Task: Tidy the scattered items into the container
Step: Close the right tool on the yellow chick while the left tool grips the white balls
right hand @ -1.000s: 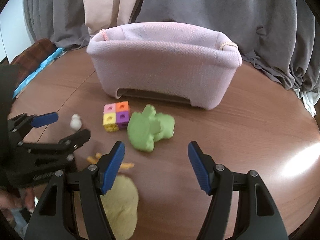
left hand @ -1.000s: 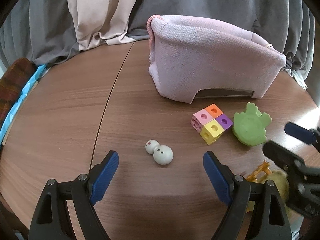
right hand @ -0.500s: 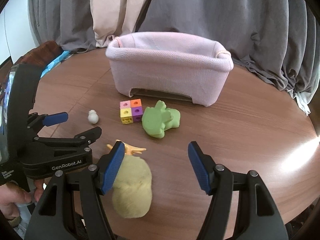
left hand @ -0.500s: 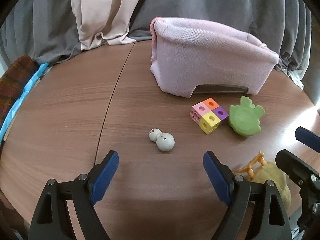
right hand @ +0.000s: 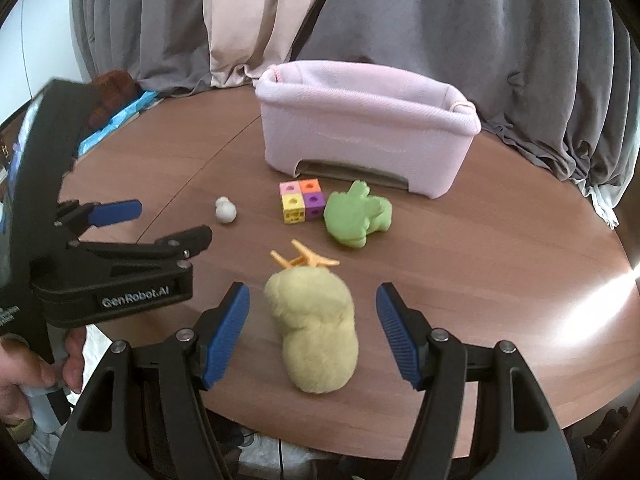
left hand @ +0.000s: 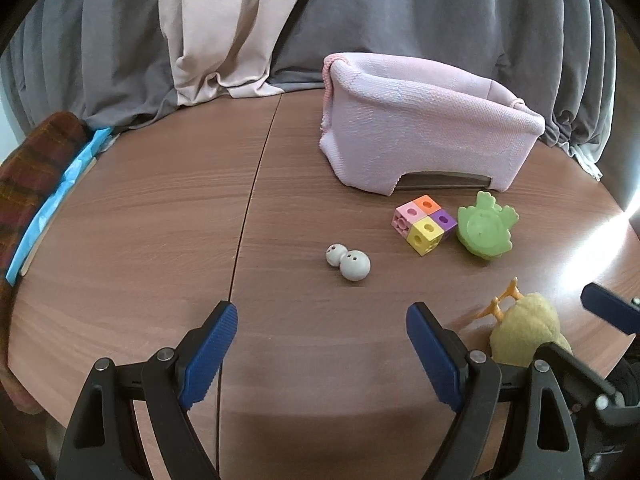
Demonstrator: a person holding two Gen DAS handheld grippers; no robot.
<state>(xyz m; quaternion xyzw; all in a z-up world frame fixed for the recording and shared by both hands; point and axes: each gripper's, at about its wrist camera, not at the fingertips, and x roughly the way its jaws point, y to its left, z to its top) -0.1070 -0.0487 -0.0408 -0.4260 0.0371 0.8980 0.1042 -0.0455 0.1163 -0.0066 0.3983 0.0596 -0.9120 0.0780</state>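
A round wooden table [left hand: 140, 240] carried the scene, backed by grey curtains [right hand: 460, 40]. On it stood the pink fabric container [right hand: 368, 140], upright and open-topped, with the loose toys spread in front of it. The right gripper [right hand: 312, 336] pointed steeply down at the tabletop, its blue-padded jaws standing apart and gripping nothing; the yellow plush chick [right hand: 314, 328] lay on its side between them, clear of both pads, orange feet toward the container. The left gripper [left hand: 320, 356], angled down likewise, had its jaws spread wide and empty, and a hand [right hand: 24, 372] showed at its handle in the right wrist view. The white snowman figure [left hand: 348, 262] lay on the table ahead of the left gripper's gap, apart from it. Beyond the chick rested the green frog toy [right hand: 356, 216], just beside the four-colour block cube [right hand: 301, 201], both near the container's front wall.
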